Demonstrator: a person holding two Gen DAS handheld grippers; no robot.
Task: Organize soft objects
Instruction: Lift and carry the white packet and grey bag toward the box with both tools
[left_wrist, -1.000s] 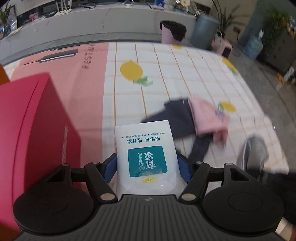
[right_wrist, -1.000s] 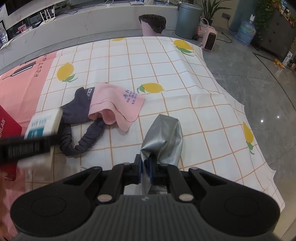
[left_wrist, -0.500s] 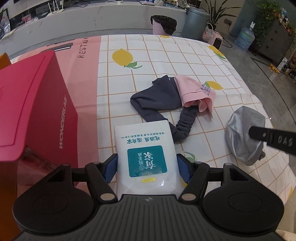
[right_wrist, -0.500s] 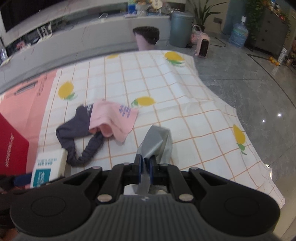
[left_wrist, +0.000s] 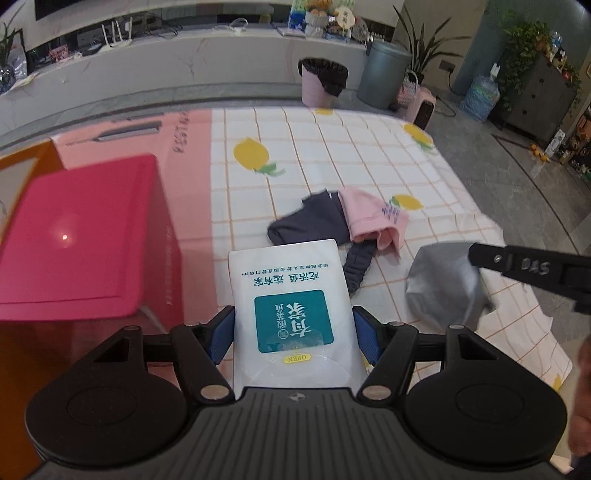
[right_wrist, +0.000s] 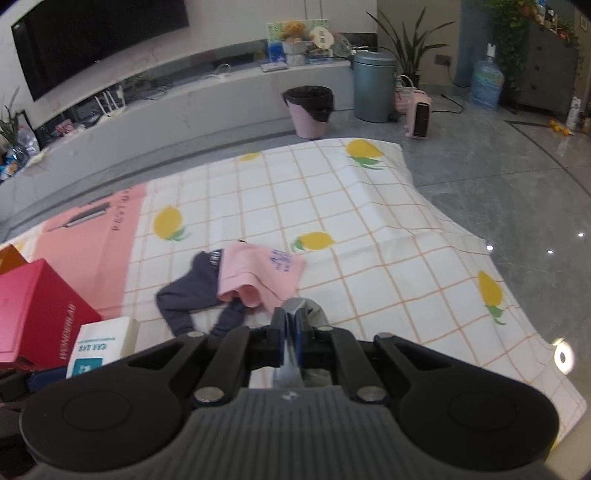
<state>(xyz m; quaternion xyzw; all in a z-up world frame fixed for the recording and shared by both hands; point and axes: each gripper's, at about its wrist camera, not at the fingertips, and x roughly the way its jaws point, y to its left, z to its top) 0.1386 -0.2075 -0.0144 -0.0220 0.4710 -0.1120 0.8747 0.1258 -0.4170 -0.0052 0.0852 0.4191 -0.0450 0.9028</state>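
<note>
My left gripper (left_wrist: 293, 334) is shut on a white wet-wipes pack (left_wrist: 291, 306) with a teal label, its blue pads pressing both long sides; the same pack (right_wrist: 98, 349) shows at the lower left of the right wrist view. My right gripper (right_wrist: 290, 328) is shut on a crumpled grey silver pouch (right_wrist: 306, 308), lifted off the mat; in the left wrist view that pouch (left_wrist: 443, 284) hangs from the black finger at the right. On the lemon-print mat (right_wrist: 369, 236) lie a pink cloth (right_wrist: 262, 273) and a dark navy garment (right_wrist: 192, 291), overlapping.
A red box (left_wrist: 81, 236) stands at the left on the pink part of the mat, with an orange box (left_wrist: 22, 166) behind it. Beyond the mat are a pink bin (right_wrist: 308, 110), a grey bin (right_wrist: 373, 86), a small heater (right_wrist: 417, 112) and grey floor.
Both grippers have risen with their loads; the mat and clothes look farther below. The grey pouch has come up off the mat. The right view has tilted up toward the room.
</note>
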